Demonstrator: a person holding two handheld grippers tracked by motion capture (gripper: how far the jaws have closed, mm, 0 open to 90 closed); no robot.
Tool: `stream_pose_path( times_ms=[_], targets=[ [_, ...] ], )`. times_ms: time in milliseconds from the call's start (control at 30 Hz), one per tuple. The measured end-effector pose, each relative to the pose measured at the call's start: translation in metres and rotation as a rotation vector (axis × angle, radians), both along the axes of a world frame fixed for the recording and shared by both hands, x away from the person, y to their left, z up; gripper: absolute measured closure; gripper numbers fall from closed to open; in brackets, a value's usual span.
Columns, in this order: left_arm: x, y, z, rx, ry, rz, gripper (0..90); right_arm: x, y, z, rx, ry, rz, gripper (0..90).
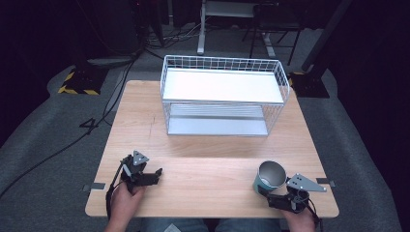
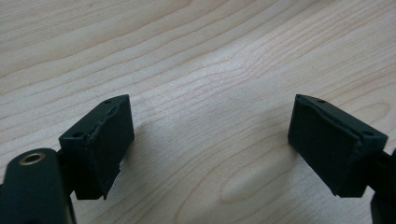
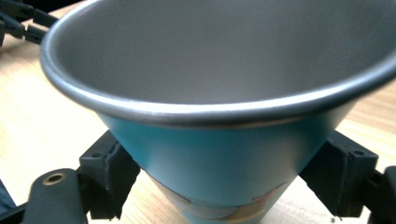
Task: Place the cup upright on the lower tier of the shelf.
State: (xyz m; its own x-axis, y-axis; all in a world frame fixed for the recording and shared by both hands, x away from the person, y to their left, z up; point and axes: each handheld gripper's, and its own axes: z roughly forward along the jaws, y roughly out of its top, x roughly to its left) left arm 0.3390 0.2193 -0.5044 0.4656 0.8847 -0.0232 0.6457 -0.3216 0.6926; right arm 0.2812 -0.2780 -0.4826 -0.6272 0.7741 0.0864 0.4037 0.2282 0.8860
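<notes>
A teal cup (image 1: 270, 177) with a grey metal inside stands at the table's front right. In the right gripper view the cup (image 3: 219, 163) sits between both black pads, and my right gripper (image 3: 224, 189) is shut on its lower wall. From above, my right gripper (image 1: 270, 192) lies just in front of the cup, held by a hand. At the front left my left gripper (image 1: 153, 176) rests low over the wood. Its jaws stand wide apart in the left gripper view, so the left gripper (image 2: 210, 149) is open with bare wood between its pads.
A white wire rack (image 1: 222, 94) with two shelves stands at the back middle of the wooden table (image 1: 208, 159). Cables and stand legs lie on the grey floor beyond the table.
</notes>
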Motion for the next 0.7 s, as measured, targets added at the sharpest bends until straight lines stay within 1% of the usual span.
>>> stream_pose_path(
  times_ms=[67, 100, 133, 167, 267, 300, 333, 433, 500, 600, 667, 700],
  targets=[
    [0.0, 0.0, 0.0, -0.001, 0.0, 0.001, 15.0, 0.0, 0.0, 0.002, 0.002, -0.004, -0.003, 19.3],
    [0.0, -0.001, 0.0, -0.002, 0.001, 0.002, 15.0, 0.002, 0.001, 0.004, 0.017, -0.002, -0.004, 19.3],
    [0.0, -0.001, 0.0, -0.002, 0.001, 0.002, 15.0, 0.002, 0.001, 0.004, 0.017, -0.002, -0.004, 19.3],
    [0.001, -0.001, 0.0, -0.003, 0.004, 0.003, 15.0, 0.005, 0.003, 0.006, 0.029, 0.009, 0.0, 19.3],
    [0.001, -0.001, 0.0, -0.001, 0.003, 0.006, 15.0, 0.009, 0.006, 0.008, 0.019, 0.012, 0.005, 19.3],
    [0.001, -0.002, 0.0, -0.003, 0.003, 0.012, 15.1, 0.014, 0.01, 0.011, 0.016, 0.017, 0.006, 19.3],
    [0.002, -0.002, 0.0, -0.002, -0.001, 0.013, 15.0, 0.016, 0.012, 0.012, 0.02, 0.021, 0.003, 19.3],
    [0.002, -0.004, 0.0, -0.002, 0.002, 0.035, 15.0, 0.023, 0.015, 0.014, 0.018, 0.022, 0.0, 19.3],
    [0.002, -0.004, 0.0, -0.002, 0.002, 0.037, 15.1, 0.026, 0.017, 0.015, 0.022, 0.025, -0.001, 19.3],
    [0.002, -0.004, 0.0, -0.001, 0.002, 0.037, 15.1, 0.038, 0.026, 0.019, 0.0, 0.036, -0.008, 19.3],
    [0.002, -0.004, 0.0, -0.002, 0.002, 0.037, 15.1, 0.041, 0.028, 0.02, -0.007, 0.044, -0.012, 19.3],
    [0.002, -0.004, 0.0, 0.0, 0.001, 0.037, 15.1, 0.048, 0.032, 0.023, -0.021, 0.044, -0.017, 19.3]
  ],
)
